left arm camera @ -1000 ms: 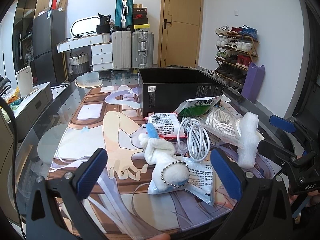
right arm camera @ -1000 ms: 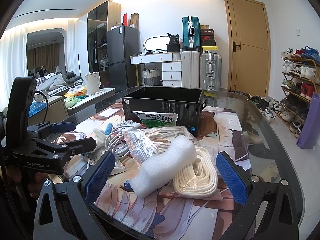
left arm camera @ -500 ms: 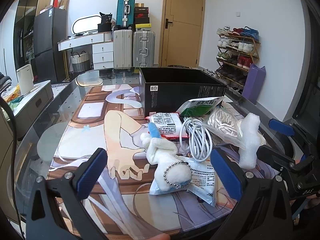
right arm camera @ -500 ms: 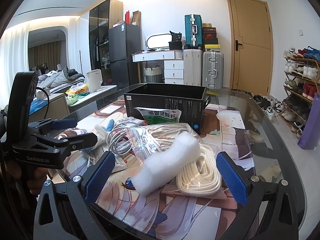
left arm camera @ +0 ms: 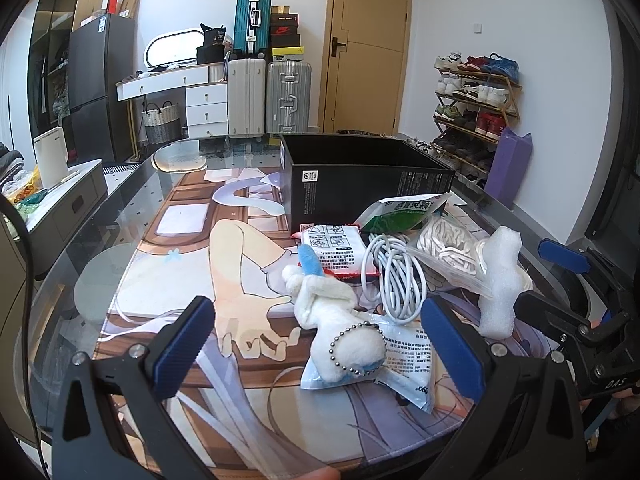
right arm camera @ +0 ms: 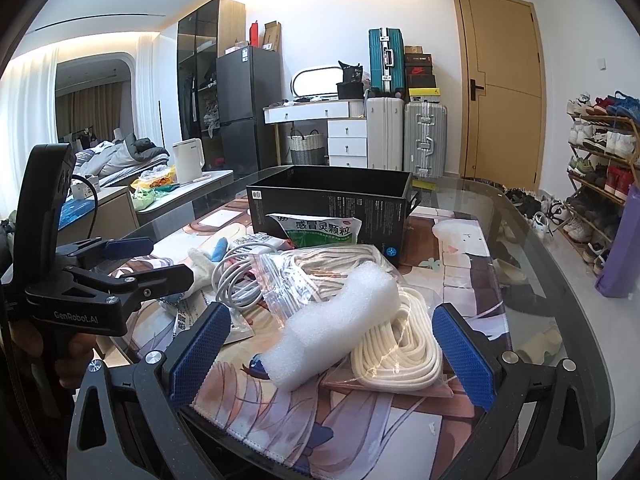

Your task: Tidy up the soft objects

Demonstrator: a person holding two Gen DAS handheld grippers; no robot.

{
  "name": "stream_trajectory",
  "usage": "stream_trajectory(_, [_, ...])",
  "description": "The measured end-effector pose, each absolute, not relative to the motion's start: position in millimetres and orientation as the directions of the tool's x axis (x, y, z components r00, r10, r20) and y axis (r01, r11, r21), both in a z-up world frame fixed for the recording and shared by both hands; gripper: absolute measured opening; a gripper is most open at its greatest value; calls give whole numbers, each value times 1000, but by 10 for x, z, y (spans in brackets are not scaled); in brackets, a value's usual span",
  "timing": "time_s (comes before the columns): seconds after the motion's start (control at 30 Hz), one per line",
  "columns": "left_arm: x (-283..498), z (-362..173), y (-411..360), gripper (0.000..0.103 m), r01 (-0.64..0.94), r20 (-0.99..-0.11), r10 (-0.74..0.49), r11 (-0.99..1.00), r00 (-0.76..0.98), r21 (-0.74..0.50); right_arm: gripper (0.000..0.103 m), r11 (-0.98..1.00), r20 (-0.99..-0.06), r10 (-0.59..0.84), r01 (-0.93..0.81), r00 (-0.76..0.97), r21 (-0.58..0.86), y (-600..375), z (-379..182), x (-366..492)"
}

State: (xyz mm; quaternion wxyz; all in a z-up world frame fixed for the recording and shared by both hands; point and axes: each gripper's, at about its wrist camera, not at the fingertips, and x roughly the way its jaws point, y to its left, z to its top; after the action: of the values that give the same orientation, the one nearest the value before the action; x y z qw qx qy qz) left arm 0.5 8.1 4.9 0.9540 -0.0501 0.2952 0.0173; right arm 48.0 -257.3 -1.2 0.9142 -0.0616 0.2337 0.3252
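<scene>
Both sets of jaws stand spread wide with nothing between them: my left gripper [left arm camera: 320, 344] hangs low at the near edge of the table, and my right gripper [right arm camera: 328, 352] does the same beside it. Just ahead of the left pads lies the white plush toy [left arm camera: 336, 320] with a bead chain [left arm camera: 356, 348] looped over its end, resting partly on a white printed sachet [left arm camera: 408, 364]. Ahead of the right pads lies the white foam piece [right arm camera: 340, 320], leaning on a zip bag of white rope [right arm camera: 400, 340]. Between them sits a coiled white cable [left arm camera: 396, 276], then a red-edged packet [left arm camera: 336, 248] and a green medicine pouch [right arm camera: 320, 232]. Beyond all of it stands the open black box [left arm camera: 360, 172], which I judge to be where everything goes.

No item is in hand yet. I would take the plush across its body, not the chain, and close gently so it does not squirt out. The foam will crush, so I would squeeze it lightly near its middle and lift it clear of the slippery bag.
</scene>
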Motion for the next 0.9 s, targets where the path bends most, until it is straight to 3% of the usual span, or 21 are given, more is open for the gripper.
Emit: stream_trajectory(0.9, [45, 37, 161, 103, -67, -559, 11, 995, 829, -79, 102, 773, -492, 559, -634, 668, 16, -2526, -21, 541])
